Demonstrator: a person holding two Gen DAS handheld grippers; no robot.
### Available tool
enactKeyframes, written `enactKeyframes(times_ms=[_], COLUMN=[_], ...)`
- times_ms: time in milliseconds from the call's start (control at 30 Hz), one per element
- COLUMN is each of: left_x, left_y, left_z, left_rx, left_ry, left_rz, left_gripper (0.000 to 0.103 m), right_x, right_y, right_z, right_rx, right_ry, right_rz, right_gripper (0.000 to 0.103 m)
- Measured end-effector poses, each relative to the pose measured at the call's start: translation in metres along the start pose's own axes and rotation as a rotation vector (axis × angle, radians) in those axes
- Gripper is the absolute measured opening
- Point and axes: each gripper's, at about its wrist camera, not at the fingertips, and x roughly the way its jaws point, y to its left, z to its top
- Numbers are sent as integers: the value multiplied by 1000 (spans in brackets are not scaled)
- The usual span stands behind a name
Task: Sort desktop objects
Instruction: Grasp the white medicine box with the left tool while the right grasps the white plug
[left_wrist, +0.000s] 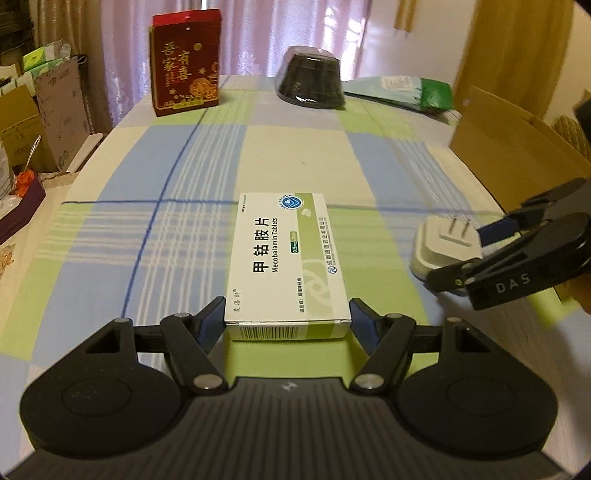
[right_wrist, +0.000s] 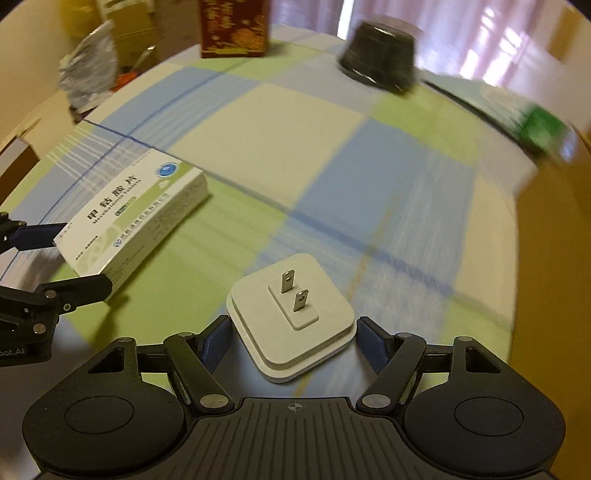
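Our left tongs (left_wrist: 288, 323) pinch the near end of the white-and-green cardboard medicine box (left_wrist: 286, 266), both blue pads against its long sides, at 6 o'clock on the blue, green and cream checked tabletop (left_wrist: 295, 155). Our right tongs (right_wrist: 291, 345) flank the white square plastic plug adapter (right_wrist: 291, 319), prongs up; we cannot tell whether they grip it. At 11 o'clock stands a red-and-gold carton (left_wrist: 185, 61); at 12, a black bowl (left_wrist: 310, 79) lies upside down.

Checked-cloth table (left_wrist: 110, 177): tablet box (left_wrist: 284, 266) centre, plug adapter (left_wrist: 443, 247) at 3, red box (left_wrist: 184, 62) at 11, black bowl (left_wrist: 310, 79) at 12, green packet (left_wrist: 410, 92) at 1.
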Motion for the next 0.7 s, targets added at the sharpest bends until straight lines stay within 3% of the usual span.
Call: enactKeyframes(times_ms=[267,467,600,700], left_x=[-18,-22,-18,-15], left_y=[-14,-15,-16,-17], left_z=[-11,-9,-7,-6], left_rx=[56,54,64,71], left_ry=[3,-20,-19,-13], left_rz=[1,11,19,20], left_gripper=[67,78,79,79], right_x=[-30,-33,-28,-25], right_y=[10,14,12,8], right_z=[-48,-63,-63,-62], right_rx=[72,78,67,73], right_ry=[35,14,-3,-13], right_rz=[-29,-21,-2,14], right_gripper=[73,73,87,87])
